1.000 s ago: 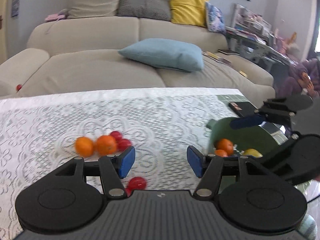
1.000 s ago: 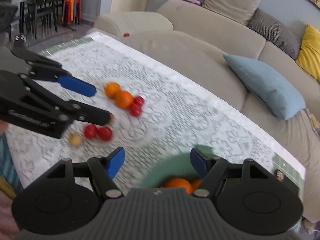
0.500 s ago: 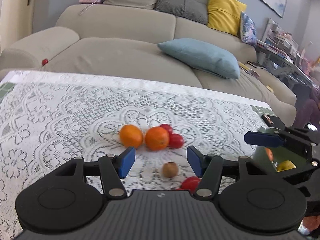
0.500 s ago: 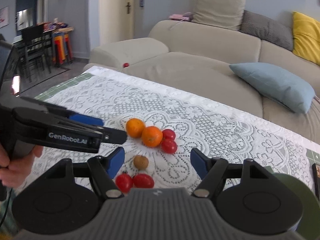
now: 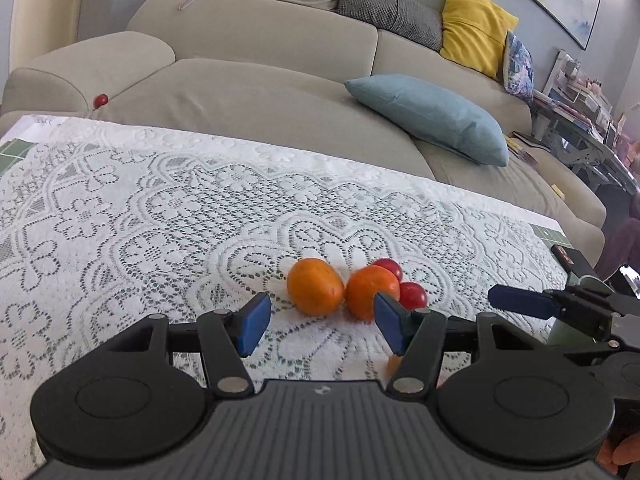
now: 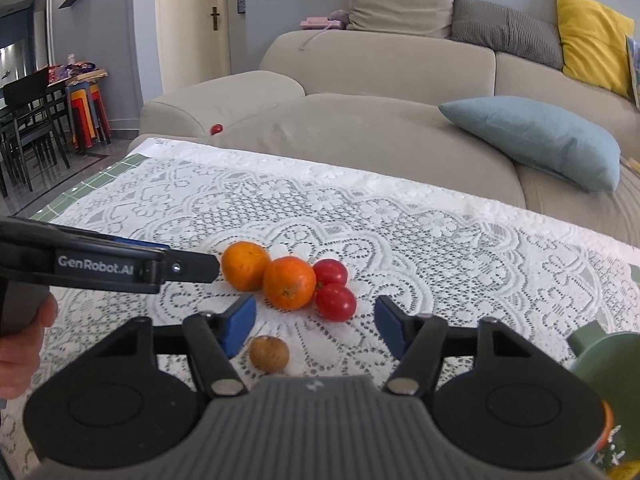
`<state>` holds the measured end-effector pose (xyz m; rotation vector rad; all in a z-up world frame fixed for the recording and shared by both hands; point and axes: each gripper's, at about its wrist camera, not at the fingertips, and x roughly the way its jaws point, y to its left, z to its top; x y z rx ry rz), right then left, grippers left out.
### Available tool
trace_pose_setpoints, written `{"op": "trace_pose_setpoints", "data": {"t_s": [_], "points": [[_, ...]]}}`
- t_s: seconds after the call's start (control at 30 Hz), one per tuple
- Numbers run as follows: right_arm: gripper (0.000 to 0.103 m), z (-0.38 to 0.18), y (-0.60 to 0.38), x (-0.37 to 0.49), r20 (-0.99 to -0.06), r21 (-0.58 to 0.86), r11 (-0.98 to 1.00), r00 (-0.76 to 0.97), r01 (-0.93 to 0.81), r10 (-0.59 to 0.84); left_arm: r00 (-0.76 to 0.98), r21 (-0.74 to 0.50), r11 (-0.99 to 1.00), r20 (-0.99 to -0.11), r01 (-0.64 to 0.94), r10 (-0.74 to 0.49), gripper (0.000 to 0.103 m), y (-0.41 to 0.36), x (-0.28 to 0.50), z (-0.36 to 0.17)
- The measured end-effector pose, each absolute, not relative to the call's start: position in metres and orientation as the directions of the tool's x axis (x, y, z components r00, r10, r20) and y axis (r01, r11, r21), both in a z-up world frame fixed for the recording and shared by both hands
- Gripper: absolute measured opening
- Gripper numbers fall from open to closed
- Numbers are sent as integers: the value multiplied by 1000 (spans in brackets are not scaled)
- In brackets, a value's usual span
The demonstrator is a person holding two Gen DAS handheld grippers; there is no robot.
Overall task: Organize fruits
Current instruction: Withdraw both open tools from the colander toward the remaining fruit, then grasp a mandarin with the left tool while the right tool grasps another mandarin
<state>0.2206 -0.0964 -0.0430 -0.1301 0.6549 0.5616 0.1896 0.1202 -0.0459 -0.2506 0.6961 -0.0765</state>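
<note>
Two oranges lie side by side on the lace tablecloth: the left one (image 5: pixel 315 287) (image 6: pixel 245 265) and the right one (image 5: pixel 371 293) (image 6: pixel 289 282). Two red tomatoes (image 5: pixel 412 295) (image 6: pixel 335 301) touch the right orange. A small brown fruit (image 6: pixel 269 353) lies nearer me in the right wrist view. My left gripper (image 5: pixel 318 322) is open and empty, just short of the oranges. My right gripper (image 6: pixel 315 323) is open and empty, with the tomatoes and brown fruit between its fingers' lines. A green bowl (image 6: pixel 600 354) sits at the right edge.
The table wears a white lace cloth (image 5: pixel 160 216). A beige sofa (image 5: pixel 260 80) with a blue pillow (image 5: pixel 432 116) stands behind it; a small red fruit (image 5: pixel 100 100) lies on the sofa. A dark phone-like object (image 5: pixel 570 258) lies at the table's right edge.
Both grippers swung left, away from the green bowl and toward the oranges and tomatoes, and came closer to them. Both stayed open and empty.
</note>
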Motion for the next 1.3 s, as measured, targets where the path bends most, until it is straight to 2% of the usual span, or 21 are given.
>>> {"op": "trace_pose_setpoints", "data": {"t_s": [0.23,0.33,0.57,1.03,1.13,1.23,1.3], "points": [[48,-53,-90,244,-630,93,842,623,-532,463,755,-245,969,-633,13,-170,66,126,212,-57],[48,-55,-79,248,-633,71,818,608,-571,479,745,-220,975,-648,17,-159,63,127,219,-63],[47,-62,-53,253,-636,-13,764,595,-645,492,742,-227,972,-640,66,-200,62,129,228,-71],[46,-79,-33,254,-634,-143,722,622,-677,459,739,-283,956,-628,75,-244,55,128,237,-78],[38,-81,-32,251,-621,-186,723,649,-666,438,736,-315,947,-626,64,-258,55,132,237,-80],[38,-81,-33,251,-619,-183,723,650,-666,441,736,-337,939,-619,69,-276,49,134,236,-81],[37,-80,-34,250,-618,-178,725,649,-665,443,736,-324,944,-623,68,-266,48,131,235,-80]]}}
